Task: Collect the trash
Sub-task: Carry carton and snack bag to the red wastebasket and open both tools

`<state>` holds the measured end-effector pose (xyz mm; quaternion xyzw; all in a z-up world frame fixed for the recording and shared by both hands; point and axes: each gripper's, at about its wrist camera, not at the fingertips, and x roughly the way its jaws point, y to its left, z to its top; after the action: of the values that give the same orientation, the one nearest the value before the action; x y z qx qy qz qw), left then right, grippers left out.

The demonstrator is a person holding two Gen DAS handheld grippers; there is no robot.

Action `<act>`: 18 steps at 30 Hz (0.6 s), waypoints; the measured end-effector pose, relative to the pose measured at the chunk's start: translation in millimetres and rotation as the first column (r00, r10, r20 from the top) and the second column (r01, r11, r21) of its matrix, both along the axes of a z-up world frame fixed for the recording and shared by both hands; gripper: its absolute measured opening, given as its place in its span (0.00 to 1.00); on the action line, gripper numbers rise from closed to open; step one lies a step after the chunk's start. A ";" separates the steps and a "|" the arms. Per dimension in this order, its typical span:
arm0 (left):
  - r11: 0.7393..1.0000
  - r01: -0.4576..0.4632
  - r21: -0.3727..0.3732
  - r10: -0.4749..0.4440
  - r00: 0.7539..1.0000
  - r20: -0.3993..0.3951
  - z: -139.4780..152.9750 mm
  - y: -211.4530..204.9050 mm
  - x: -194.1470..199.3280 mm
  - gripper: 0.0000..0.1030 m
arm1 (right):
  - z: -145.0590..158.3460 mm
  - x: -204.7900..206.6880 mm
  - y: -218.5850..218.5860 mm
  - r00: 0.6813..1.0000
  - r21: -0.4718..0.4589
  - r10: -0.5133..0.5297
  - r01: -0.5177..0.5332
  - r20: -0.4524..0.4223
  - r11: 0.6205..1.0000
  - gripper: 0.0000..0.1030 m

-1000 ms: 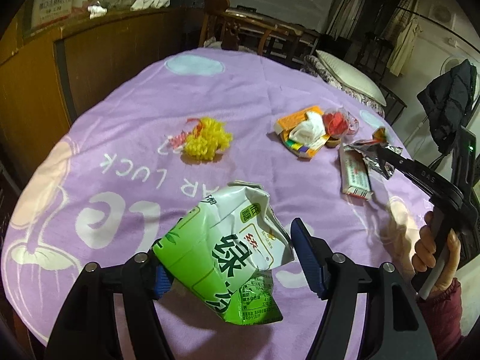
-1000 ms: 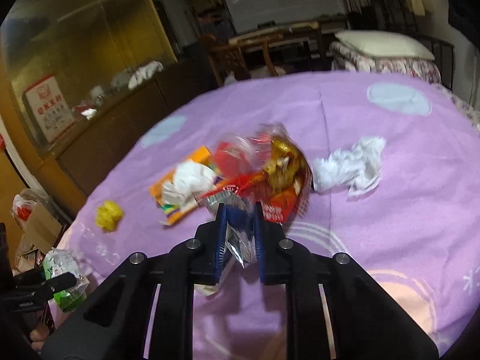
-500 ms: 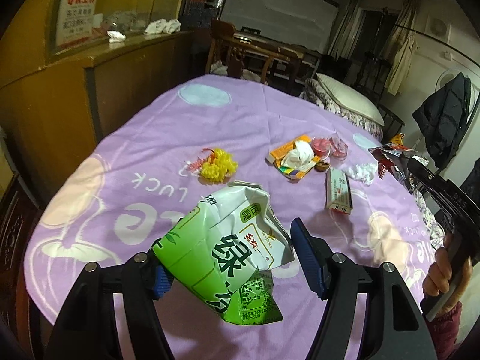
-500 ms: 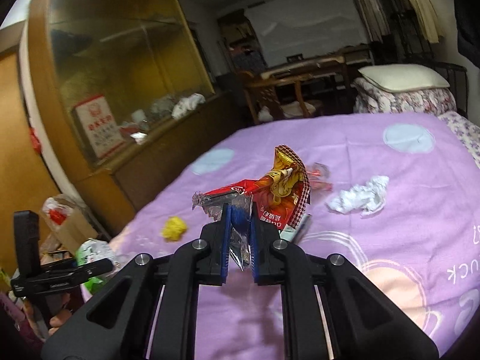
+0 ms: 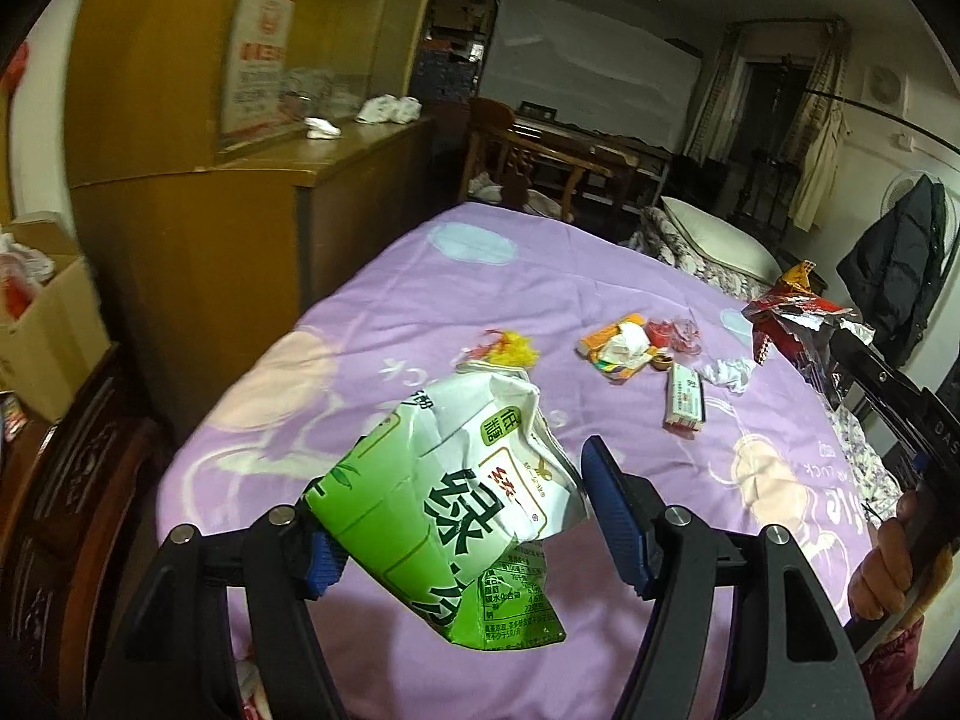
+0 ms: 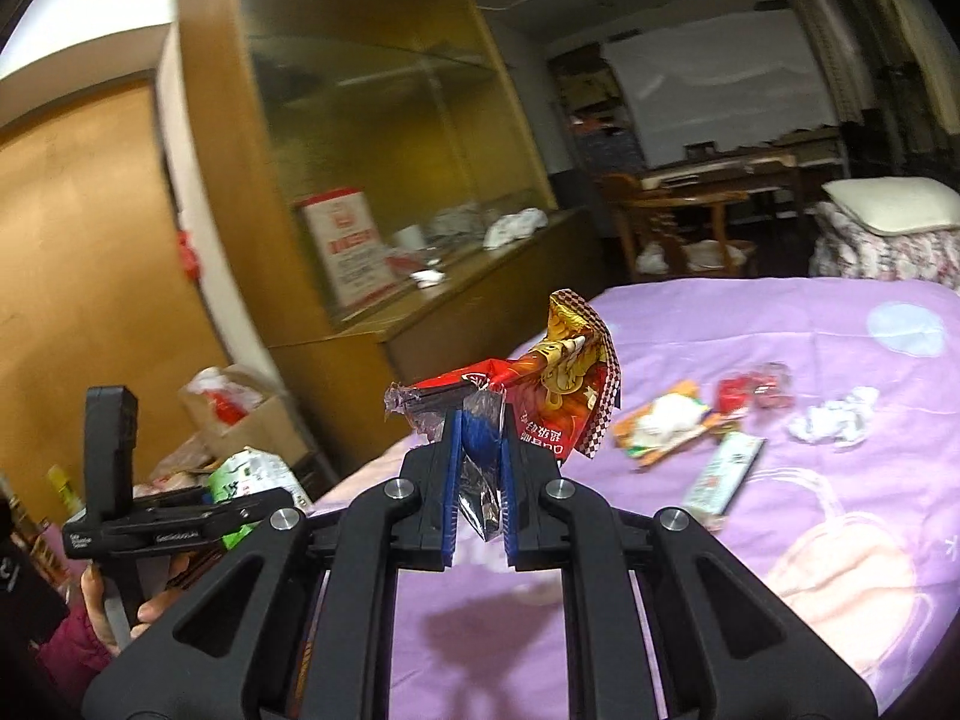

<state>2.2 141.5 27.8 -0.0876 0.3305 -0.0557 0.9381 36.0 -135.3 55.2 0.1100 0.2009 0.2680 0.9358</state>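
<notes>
Grippers have both lifted off the purple bed [image 5: 372, 324]: left gripper [image 5: 462, 516] clamps the green carton [image 5: 444, 498], right gripper [image 6: 477, 450] pinches the red wrapper [image 6: 558, 384]; 2 pieces collected, more litter remains far right.

A lived-in home, a bedroom by the look of it: a bed under a purple sheet [image 5: 540, 276], a pillow [image 5: 714, 234], a glass-fronted wooden cabinet [image 6: 372, 138], a wooden chair [image 5: 516, 150], curtains [image 5: 822, 138] and a dark jacket [image 5: 900, 264] hanging by the wall.

Near purple tablecloth [image 5: 384, 324] bare; litter cluster [image 5: 624, 345] mid-table; cabinet [image 5: 198, 252] flanks left.
</notes>
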 end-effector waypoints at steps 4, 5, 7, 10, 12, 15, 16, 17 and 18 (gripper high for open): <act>0.998 -0.053 0.040 0.053 0.999 -0.008 -0.7 26.8 -27.9 0.67 | -0.6 -17.3 29.0 0.996 -0.008 0.084 -0.084 0.003 0.996 0.12; 0.997 -0.064 0.045 0.064 0.998 -0.013 -1.9 31.9 -31.5 0.67 | -1.0 -19.9 33.7 0.995 -0.009 0.097 -0.097 0.001 0.995 0.12; 0.994 -0.091 0.052 0.093 0.995 -0.033 -6.8 45.8 -41.0 0.67 | -4.0 -25.2 48.4 0.991 -0.014 0.134 -0.134 -0.008 0.991 0.12; 0.990 -0.130 0.052 0.134 0.988 -0.075 -19.3 70.1 -54.2 0.67 | -8.9 -32.3 73.7 0.981 -0.028 0.193 -0.193 -0.025 0.981 0.12; 0.985 -0.162 0.059 0.167 0.980 -0.107 -30.0 89.3 -61.7 0.67 | -11.3 -34.8 87.1 0.975 -0.036 0.220 -0.221 -0.035 0.975 0.12; 0.979 -0.197 0.055 0.204 0.968 -0.149 -44.8 113.5 -68.7 0.67 | -18.1 -35.7 111.6 0.962 -0.051 0.266 -0.269 -0.063 0.962 0.12; 0.976 -0.210 0.052 0.216 0.962 -0.166 -50.7 122.8 -71.8 0.67 | -21.2 -36.2 119.6 0.956 -0.055 0.282 -0.287 -0.075 0.956 0.12; 0.974 -0.222 0.054 0.228 0.957 -0.182 -56.6 131.1 -74.6 0.67 | -24.2 -37.5 127.6 0.951 -0.059 0.297 -0.303 -0.086 0.951 0.12; 0.971 -0.233 0.058 0.240 0.950 -0.198 -63.1 139.3 -77.0 0.67 | -27.8 -37.9 137.0 0.944 -0.065 0.315 -0.322 -0.099 0.945 0.12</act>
<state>-74.8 280.8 -35.4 -0.1158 0.4125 0.0720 0.9007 -1.9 1.7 27.4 0.0502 0.2671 0.4023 0.8743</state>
